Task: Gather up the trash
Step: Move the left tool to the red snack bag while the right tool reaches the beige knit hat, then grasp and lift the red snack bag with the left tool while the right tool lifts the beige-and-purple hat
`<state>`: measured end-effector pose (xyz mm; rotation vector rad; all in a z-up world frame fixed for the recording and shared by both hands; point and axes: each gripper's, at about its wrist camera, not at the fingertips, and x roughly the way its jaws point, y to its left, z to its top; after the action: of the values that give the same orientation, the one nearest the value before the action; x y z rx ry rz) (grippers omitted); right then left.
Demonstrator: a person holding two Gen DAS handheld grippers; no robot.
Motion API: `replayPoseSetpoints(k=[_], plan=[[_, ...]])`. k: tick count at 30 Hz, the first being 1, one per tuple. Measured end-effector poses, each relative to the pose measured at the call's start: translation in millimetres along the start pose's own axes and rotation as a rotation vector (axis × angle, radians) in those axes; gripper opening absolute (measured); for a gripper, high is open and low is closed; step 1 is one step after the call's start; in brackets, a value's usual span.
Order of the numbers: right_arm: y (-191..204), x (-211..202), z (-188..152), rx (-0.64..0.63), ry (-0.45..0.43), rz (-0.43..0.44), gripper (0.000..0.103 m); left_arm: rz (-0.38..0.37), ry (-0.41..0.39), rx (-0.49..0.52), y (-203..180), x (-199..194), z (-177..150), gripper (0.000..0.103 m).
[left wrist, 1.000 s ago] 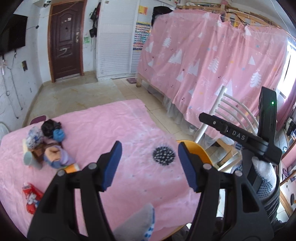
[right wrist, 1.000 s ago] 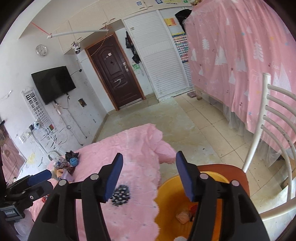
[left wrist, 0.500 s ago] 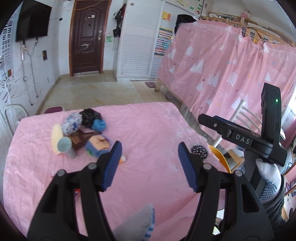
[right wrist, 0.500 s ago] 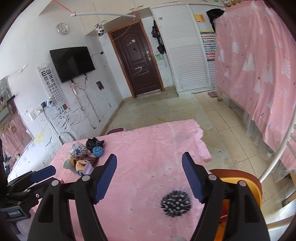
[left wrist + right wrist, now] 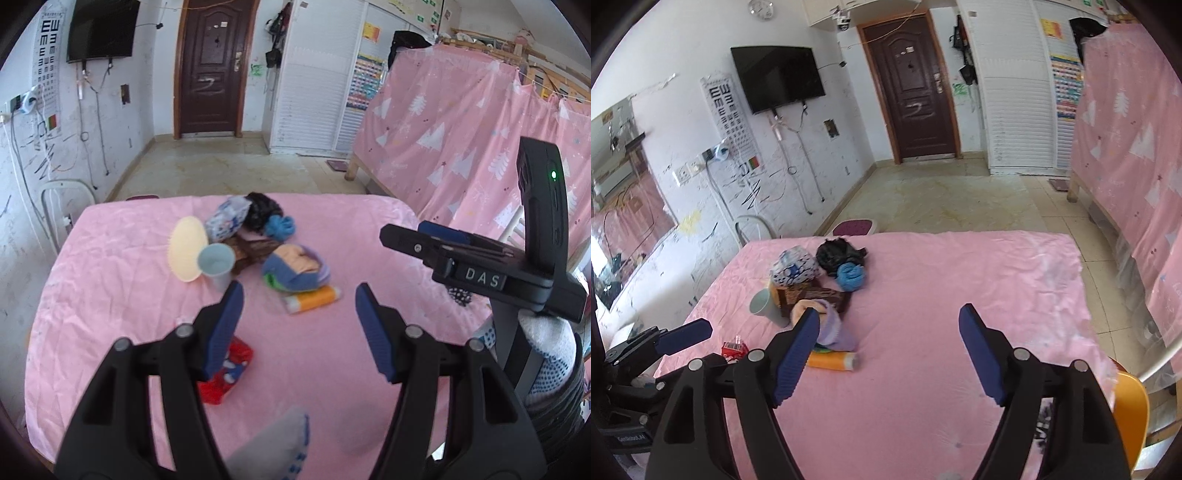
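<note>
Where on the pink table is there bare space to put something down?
Free: the right half of the table, from the orange tube across to the far-right edge. Crowded: the left-centre pile around the cup, and the red wrapper near the front-left.

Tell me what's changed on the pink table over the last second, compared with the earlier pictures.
Both grippers swung away from the orange basin beside the table, back toward the pile of trash. The right gripper has just been opening its jaws, with nothing between them. The left gripper stayed open and empty. The pile, the orange tube and the red wrapper lie where they were on the pink tablecloth.
</note>
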<state>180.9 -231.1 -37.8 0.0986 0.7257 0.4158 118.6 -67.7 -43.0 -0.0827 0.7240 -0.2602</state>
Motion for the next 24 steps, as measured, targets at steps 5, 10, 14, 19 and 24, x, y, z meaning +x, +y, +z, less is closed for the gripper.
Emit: replayPoseSetpoints(k=[5, 10, 14, 19, 24], plan=[[21, 27, 3, -0.022, 0.050, 0.033, 0.069, 0.029, 0.021, -0.037, 28, 4, -9, 0.073], [38, 49, 1, -0.046, 0.093, 0.053, 0.069, 0.053, 0.041, -0.060, 51, 6, -19, 0.073], [49, 63, 0, -0.063, 0.117, 0.061, 0.069, 0.049, 0.054, -0.075, 61, 8, -20, 0.073], [56, 76, -2, -0.084, 0.149, 0.065, 0.069, 0.033, 0.082, -0.072, 66, 15, -25, 0.073], [59, 90, -5, -0.096, 0.185, 0.061, 0.069, 0.028, 0.123, -0.055, 65, 26, -31, 0.073]])
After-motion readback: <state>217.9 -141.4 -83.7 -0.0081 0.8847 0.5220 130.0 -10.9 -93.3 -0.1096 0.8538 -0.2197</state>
